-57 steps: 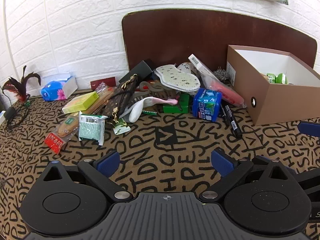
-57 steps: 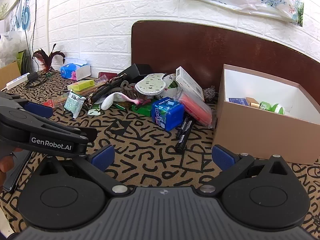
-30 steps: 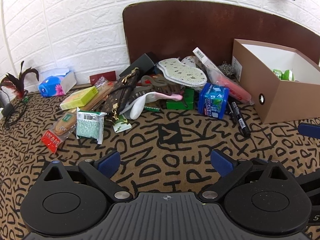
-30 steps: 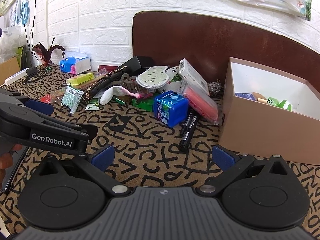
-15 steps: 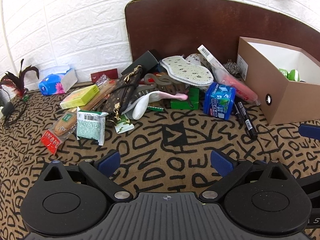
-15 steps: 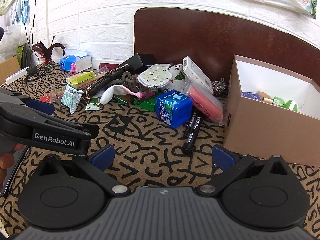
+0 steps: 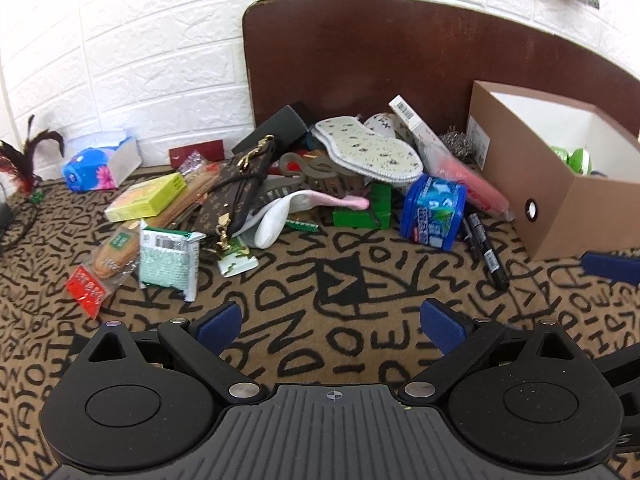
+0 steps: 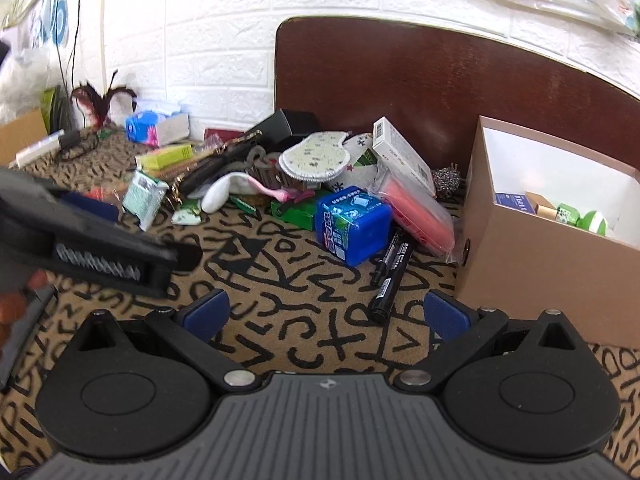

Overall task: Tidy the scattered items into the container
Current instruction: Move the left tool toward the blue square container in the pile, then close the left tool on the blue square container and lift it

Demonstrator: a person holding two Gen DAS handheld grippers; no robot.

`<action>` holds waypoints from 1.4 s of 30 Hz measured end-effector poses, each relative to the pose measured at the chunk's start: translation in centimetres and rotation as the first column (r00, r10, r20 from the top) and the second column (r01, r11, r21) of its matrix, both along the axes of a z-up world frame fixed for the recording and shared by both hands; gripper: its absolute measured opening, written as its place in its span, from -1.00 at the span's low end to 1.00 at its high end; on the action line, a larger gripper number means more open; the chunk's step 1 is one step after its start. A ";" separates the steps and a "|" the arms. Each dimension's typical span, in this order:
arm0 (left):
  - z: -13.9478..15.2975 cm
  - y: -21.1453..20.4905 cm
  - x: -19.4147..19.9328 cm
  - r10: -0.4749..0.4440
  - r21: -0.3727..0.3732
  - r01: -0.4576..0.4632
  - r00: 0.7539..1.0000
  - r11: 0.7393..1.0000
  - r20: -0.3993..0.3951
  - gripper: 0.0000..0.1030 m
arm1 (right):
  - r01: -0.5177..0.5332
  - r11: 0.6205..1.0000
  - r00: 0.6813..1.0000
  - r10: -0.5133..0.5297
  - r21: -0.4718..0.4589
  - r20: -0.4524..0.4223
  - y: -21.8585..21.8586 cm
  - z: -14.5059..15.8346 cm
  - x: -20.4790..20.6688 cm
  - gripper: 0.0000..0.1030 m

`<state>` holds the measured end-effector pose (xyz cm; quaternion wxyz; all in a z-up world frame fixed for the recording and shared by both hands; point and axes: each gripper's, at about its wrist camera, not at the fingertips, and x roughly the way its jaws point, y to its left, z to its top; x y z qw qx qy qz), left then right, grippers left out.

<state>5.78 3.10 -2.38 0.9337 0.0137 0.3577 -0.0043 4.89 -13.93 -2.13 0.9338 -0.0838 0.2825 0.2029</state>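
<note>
A pile of loose items lies against the brown board: a blue tub (image 7: 434, 216) (image 8: 352, 224), two black markers (image 7: 486, 250) (image 8: 390, 268), a green box (image 7: 362, 212), a spotted insole (image 7: 370, 152), a brown patterned wallet (image 7: 236, 196), a green snack pack (image 7: 168, 260). The brown cardboard box (image 7: 560, 208) (image 8: 532, 256) stands at right, with green items inside. My left gripper (image 7: 330, 326) is open over bare cloth in front of the pile. My right gripper (image 8: 326, 314) is open too, short of the markers. Neither holds anything.
A blue tissue box (image 7: 100, 164) and dark feathers (image 7: 24, 160) sit at far left by the white brick wall. The patterned cloth (image 7: 340, 320) covers the table. In the right wrist view, the left gripper's body (image 8: 92, 248) crosses the left side, blurred.
Both grippers have edged forward and left toward the pile, so the box sits further right in both views. The left gripper now looks blurred in the right wrist view.
</note>
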 end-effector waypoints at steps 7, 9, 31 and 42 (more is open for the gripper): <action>0.0 -0.7 1.9 -0.052 -0.020 0.052 0.998 0.998 0.020 0.95 | -0.037 0.999 0.999 0.037 0.015 0.009 0.6 -1.1 2.0 0.97; -0.2 -1.3 2.8 -0.084 -0.032 0.085 0.996 0.996 0.021 0.84 | -0.045 0.999 0.999 0.045 0.003 0.022 0.9 -1.3 2.7 0.94; -2.7 -4.1 13.5 -0.283 -0.134 0.283 0.959 0.950 0.018 0.42 | 0.009 1.000 0.999 -0.008 -0.018 0.032 2.8 -4.1 11.2 0.45; -3.5 -4.3 16.4 -0.337 -0.262 0.324 0.941 0.909 -0.005 0.14 | 0.009 1.000 1.000 -0.009 -0.005 0.004 3.0 -5.1 12.5 0.24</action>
